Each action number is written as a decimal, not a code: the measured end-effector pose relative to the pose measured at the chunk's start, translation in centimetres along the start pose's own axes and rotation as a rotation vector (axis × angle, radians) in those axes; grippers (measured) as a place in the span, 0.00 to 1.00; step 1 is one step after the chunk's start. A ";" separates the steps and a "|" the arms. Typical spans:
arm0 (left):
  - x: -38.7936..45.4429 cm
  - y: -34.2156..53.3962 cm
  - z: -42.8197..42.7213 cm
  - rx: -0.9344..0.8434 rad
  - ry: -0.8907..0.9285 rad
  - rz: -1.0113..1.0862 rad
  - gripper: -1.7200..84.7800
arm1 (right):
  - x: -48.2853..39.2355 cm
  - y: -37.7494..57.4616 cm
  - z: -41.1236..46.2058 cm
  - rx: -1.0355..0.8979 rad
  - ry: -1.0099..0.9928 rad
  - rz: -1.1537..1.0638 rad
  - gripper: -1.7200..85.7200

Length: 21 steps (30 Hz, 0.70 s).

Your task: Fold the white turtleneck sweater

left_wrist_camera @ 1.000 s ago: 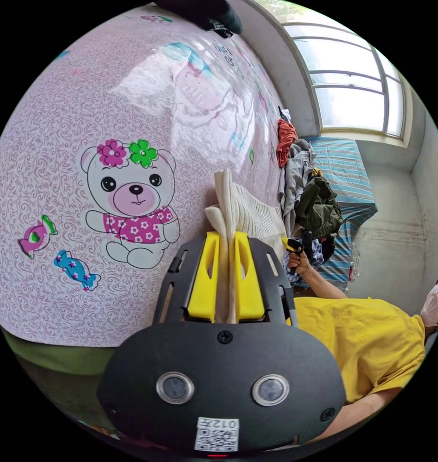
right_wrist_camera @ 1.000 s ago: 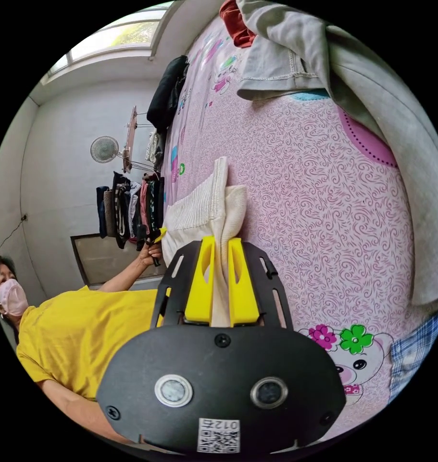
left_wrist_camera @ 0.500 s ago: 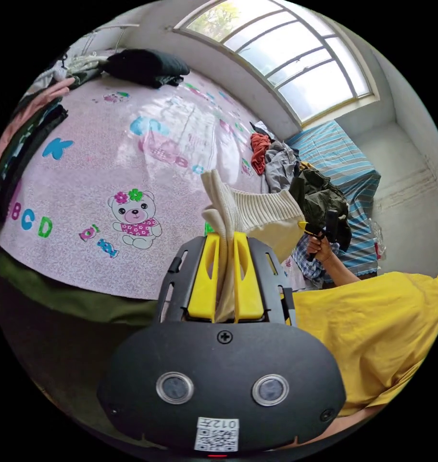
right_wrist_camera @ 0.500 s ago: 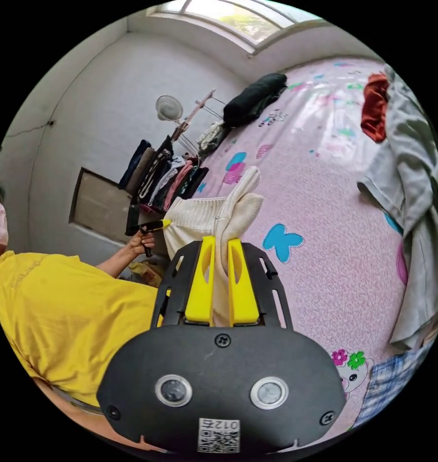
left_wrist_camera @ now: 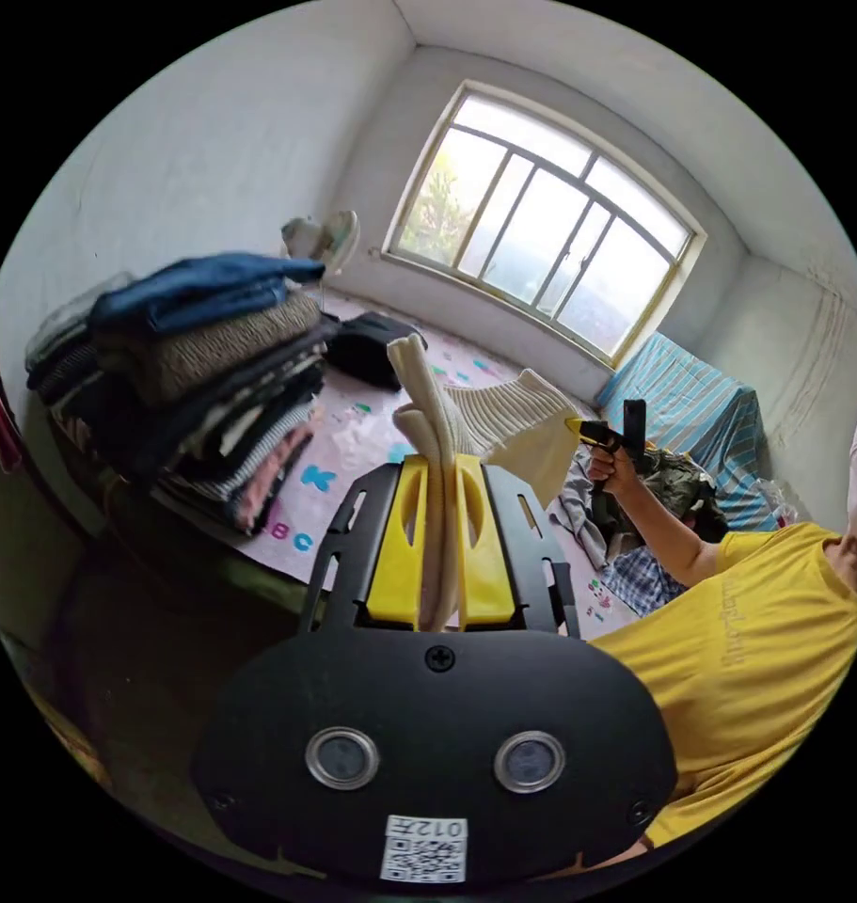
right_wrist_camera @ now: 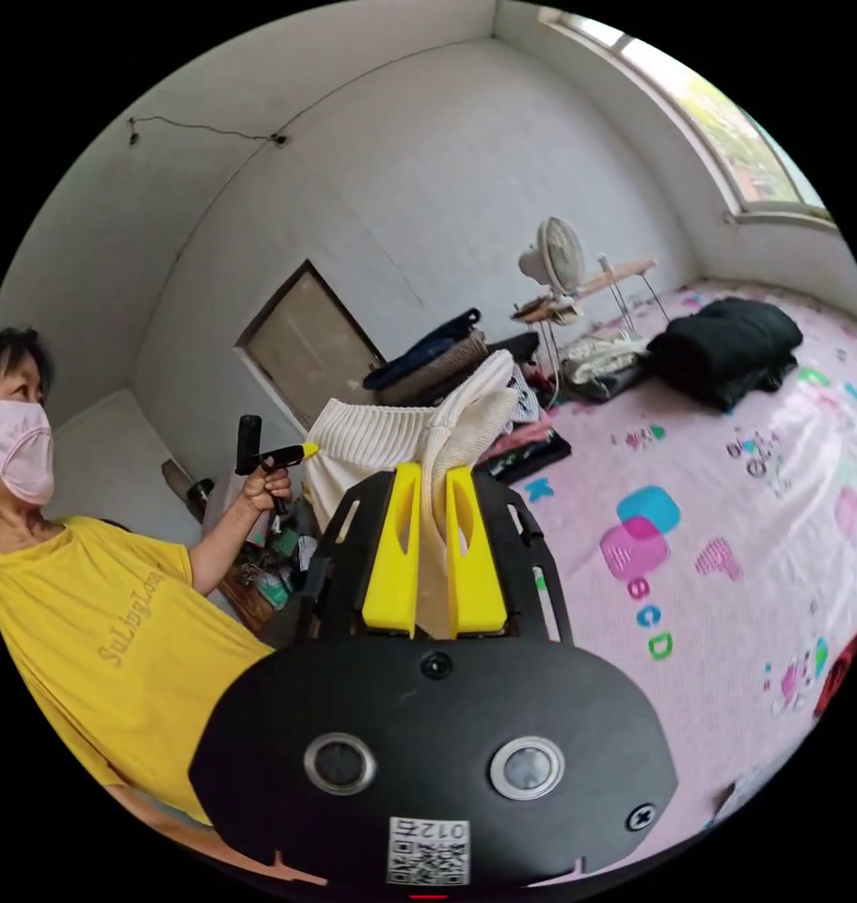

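- The left gripper (left_wrist_camera: 442, 470), its yellow jaws pinching a bunched edge of the white ribbed-knit turtleneck sweater (left_wrist_camera: 503, 419), is holding it in the air.
- The right gripper (right_wrist_camera: 433, 480) is clamping another bunched edge the same way.
- The sweater is hanging between both grippers above the pink patterned bed sheet (right_wrist_camera: 729, 546).

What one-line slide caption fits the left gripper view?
Left gripper shut on white sweater, held up near stacked clothes.

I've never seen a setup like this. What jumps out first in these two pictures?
Two yellow-jawed grippers, the left gripper and the right gripper, each pinch a white sweater held up in the air between them. Beside it stands a tall stack of folded clothes on the edge of a pink cartoon-printed bed, with a big bright window behind.
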<state>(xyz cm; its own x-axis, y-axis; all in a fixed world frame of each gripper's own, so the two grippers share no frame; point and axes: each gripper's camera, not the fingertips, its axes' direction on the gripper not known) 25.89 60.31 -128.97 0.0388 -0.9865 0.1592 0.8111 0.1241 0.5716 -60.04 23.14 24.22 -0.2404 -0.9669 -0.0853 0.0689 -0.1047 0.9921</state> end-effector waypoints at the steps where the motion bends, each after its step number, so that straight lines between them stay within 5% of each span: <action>1: -0.7 -0.8 -1.3 0.014 -0.006 0.004 0.07 | -0.8 -2.9 2.7 0.005 -0.007 -0.043 0.03; 12: -15.1 -17.1 -19.0 0.143 -0.086 0.086 0.07 | -3.5 -26.0 27.5 0.078 0.007 -0.167 0.03; 21: -27.0 -22.6 -21.0 0.215 0.057 -0.126 0.06 | -1.3 -40.4 43.2 -0.044 0.087 -0.273 0.03</action>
<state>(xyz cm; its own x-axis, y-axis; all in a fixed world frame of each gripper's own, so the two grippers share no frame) 18.78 81.93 -163.13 -0.0168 -0.9993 0.0340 0.6688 0.0140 0.7433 -104.29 38.68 -11.79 -0.1719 -0.9179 -0.3577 0.0556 -0.3715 0.9268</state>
